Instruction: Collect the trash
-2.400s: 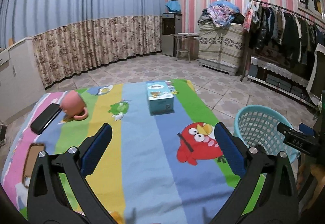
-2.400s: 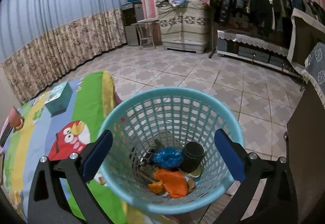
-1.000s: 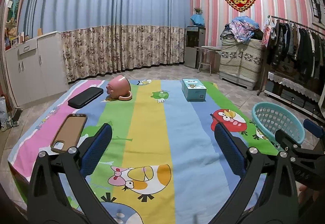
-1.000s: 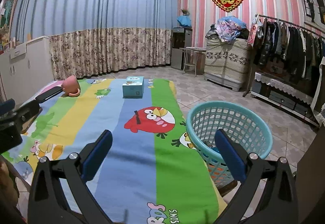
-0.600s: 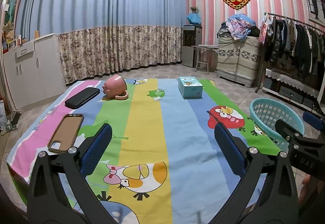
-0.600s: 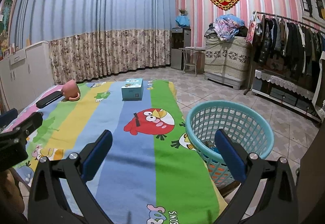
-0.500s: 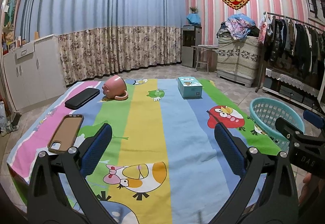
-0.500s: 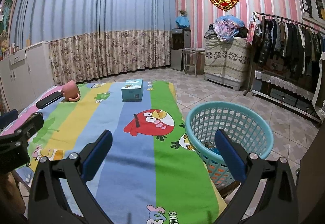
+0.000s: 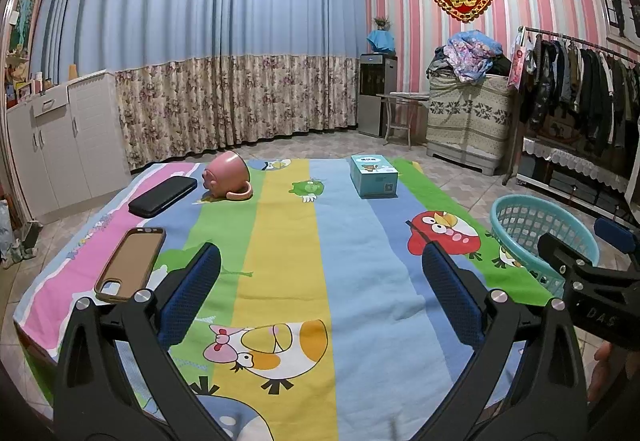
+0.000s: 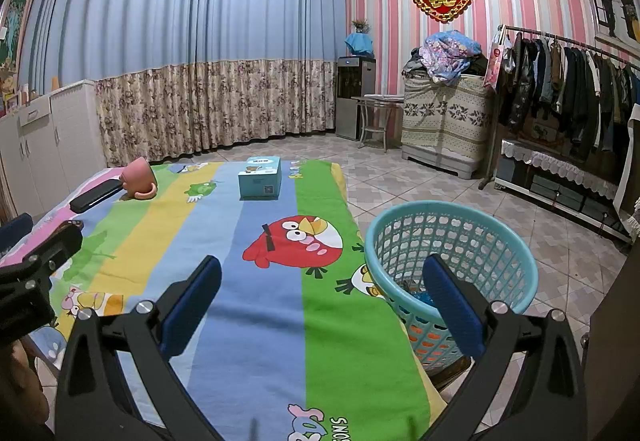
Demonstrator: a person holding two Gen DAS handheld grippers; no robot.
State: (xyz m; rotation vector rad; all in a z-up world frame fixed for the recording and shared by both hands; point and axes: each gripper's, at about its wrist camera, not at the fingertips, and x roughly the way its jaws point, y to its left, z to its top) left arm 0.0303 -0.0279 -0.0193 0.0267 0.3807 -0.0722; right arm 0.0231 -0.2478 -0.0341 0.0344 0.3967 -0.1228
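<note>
A teal mesh basket (image 10: 452, 241) stands at the right edge of the cartoon-print table cloth (image 10: 260, 281); blue and orange trash shows low inside it. It also shows in the left wrist view (image 9: 532, 225). My left gripper (image 9: 320, 297) is open and empty above the near part of the cloth. My right gripper (image 10: 320, 297) is open and empty, held back from the basket, its right finger (image 10: 452, 305) in front of the basket's near wall. The right gripper also shows at the right edge of the left wrist view (image 9: 580, 273).
On the cloth lie a tipped pink mug (image 9: 228, 177), a teal tissue box (image 9: 374, 177), a black case (image 9: 162, 197) and a brown phone case (image 9: 130, 265). White cabinets (image 9: 60, 145) stand left, a clothes rack (image 10: 568, 89) right.
Both grippers have pulled back and up from the basket and the cloth over the last seconds, so the whole table shows. In the last half second they have hardly moved.
</note>
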